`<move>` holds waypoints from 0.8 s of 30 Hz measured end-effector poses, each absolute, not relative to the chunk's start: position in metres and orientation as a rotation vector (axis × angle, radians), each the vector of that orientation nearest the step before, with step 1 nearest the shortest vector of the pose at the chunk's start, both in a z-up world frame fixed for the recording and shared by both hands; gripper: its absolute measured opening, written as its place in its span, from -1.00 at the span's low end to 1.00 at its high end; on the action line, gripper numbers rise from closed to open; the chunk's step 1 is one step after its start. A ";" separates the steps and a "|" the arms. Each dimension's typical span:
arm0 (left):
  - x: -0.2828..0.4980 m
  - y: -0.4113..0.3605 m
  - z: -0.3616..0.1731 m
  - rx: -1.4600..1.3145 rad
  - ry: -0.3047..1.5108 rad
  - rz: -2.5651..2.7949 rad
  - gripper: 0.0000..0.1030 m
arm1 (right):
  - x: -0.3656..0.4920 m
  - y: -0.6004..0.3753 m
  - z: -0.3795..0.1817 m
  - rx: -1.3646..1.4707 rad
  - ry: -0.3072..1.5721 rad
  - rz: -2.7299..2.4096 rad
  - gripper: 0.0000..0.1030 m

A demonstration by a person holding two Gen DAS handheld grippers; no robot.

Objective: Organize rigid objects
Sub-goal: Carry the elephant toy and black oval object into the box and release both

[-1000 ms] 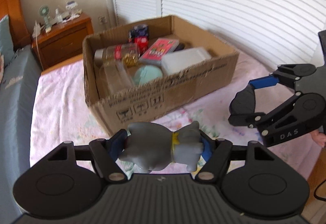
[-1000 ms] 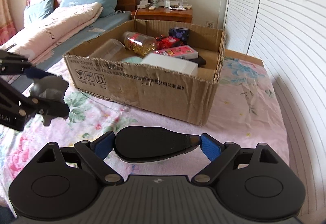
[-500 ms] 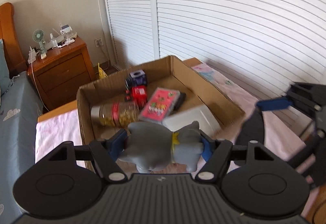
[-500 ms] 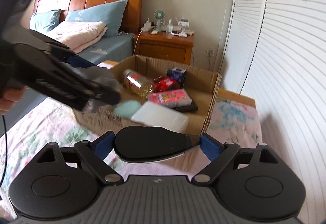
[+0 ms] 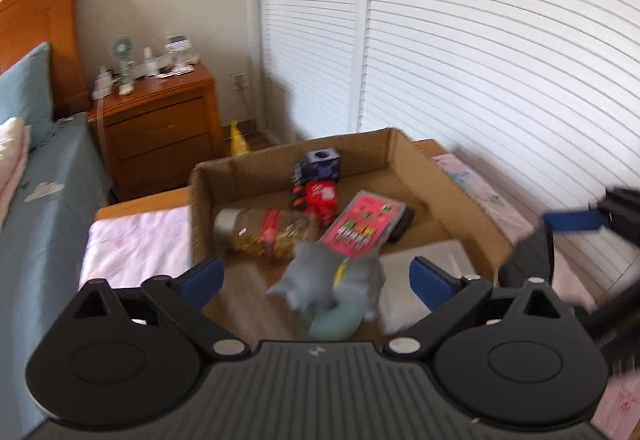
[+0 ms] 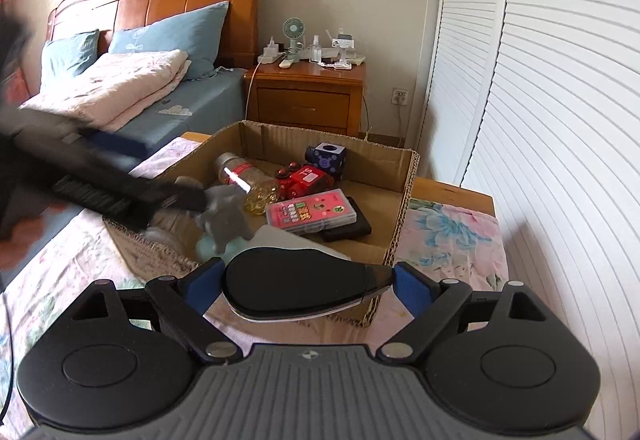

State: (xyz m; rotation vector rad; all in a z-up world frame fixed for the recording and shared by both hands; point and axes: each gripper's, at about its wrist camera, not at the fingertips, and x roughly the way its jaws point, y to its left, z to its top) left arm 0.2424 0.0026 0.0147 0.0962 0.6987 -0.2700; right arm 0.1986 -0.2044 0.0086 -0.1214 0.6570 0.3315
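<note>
Left gripper (image 5: 316, 276) spread wide, we watched the light rubbery elephant (image 5: 326, 280) tumble boxward (image 5: 460, 196); right gripper (image 6: 306, 286) clamped a smooth, slippery mouse (image 6: 300, 288) endwise.

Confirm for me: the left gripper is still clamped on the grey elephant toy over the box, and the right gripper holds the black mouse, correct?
Not quite. The left wrist view shows the left gripper open, with the grey elephant toy released and dropping into the cardboard box. The right gripper does hold the black mouse.
</note>
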 end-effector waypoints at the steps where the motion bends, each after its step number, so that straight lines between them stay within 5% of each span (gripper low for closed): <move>1: 0.235 0.005 0.015 0.095 0.690 -0.261 0.93 | 0.202 -0.205 0.009 -0.113 0.658 0.328 0.80; 21: 0.151 0.009 0.016 0.147 0.584 -0.195 0.98 | 0.308 -0.181 0.000 0.002 0.826 0.165 0.81; 24: 0.148 0.011 0.019 0.131 0.581 -0.199 0.99 | 0.310 -0.178 -0.003 -0.012 0.832 0.141 0.98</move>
